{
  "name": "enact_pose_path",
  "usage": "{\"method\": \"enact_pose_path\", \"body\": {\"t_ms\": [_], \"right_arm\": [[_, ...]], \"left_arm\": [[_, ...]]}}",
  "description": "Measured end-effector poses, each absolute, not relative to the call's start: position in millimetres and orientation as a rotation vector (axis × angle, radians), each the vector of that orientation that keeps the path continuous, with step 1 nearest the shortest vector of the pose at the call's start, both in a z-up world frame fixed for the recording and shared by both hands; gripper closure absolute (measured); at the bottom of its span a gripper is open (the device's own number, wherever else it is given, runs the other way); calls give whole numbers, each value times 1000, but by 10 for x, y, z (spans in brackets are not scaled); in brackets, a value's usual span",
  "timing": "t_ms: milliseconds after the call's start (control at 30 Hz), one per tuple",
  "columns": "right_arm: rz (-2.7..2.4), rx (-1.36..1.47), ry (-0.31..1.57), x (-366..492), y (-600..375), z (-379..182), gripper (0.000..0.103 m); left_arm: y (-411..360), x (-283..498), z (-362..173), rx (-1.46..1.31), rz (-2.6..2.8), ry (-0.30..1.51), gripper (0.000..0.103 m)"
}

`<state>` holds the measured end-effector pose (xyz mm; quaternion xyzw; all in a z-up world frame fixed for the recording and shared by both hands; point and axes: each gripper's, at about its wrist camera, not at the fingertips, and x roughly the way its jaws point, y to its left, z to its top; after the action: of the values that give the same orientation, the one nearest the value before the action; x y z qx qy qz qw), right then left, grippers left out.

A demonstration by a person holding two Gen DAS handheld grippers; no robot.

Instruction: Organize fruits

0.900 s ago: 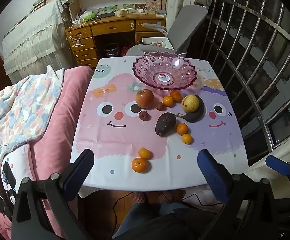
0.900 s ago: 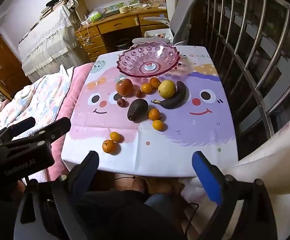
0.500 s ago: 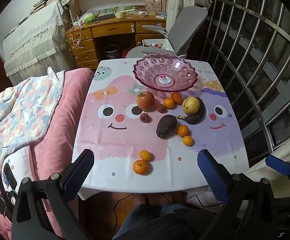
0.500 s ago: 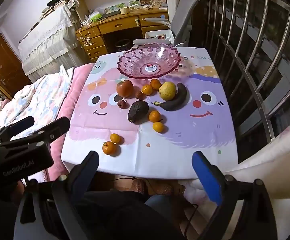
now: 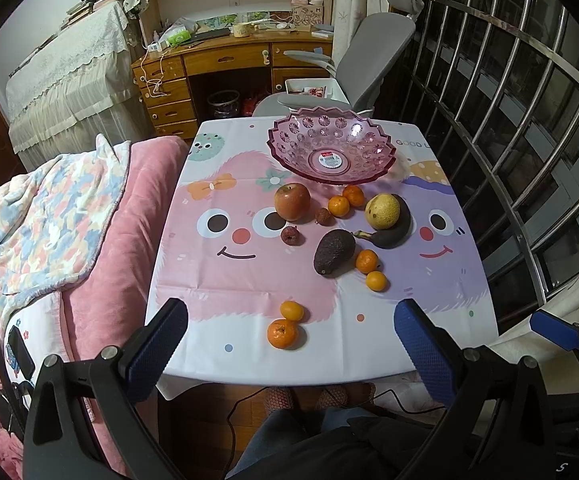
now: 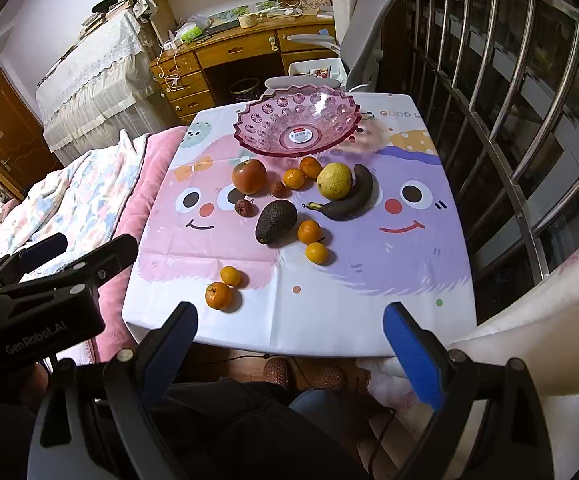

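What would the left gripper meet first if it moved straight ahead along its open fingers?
Probably the nearest mandarin and the smaller one behind it, which lie between the left gripper fingers' lines near the table edge. Depth is unclear; it may pass above them.

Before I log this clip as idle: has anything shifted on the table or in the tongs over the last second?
Almost nothing. Both cameras drifted slightly, so the whole table sits a touch lower in view. The left tongs and right tongs hang open as before, holding nothing. The pink bowl remains empty, and the apple, avocado and banana lie where they were.
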<state>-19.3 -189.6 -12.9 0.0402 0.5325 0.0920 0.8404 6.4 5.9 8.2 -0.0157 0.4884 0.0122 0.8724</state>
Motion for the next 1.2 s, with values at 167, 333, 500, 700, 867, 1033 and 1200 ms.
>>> {"method": "enact_pose_path", "body": {"t_ms": [167,333,500,700,867,1033,1200], "right_arm": [[194,84,1126,-203,-1886,-125,8],[195,79,1123,-221,-1871,-112,8],[195,72,1114,-235,-1854,-108,8],[201,61,1098,-196,-1821,-105,8],[195,31,1084,-159,-1688,-168,8],[191,-8,1084,-85,-1579,-409,8],[186,-88,1032,-6,-1423,-666,8]], "left_arm": [[61,70,90,-32,26,1021,1],[113,38,152,-27,33,1009,1],[112,-48,164,-15,29,999,0],[125,-24,101,-13,-6,1021,1],[242,60,-129,-71,-23,1079,1],[356,142,-503,-120,-52,1149,2],[472,271,-932,-156,-74,1215,2]]}}
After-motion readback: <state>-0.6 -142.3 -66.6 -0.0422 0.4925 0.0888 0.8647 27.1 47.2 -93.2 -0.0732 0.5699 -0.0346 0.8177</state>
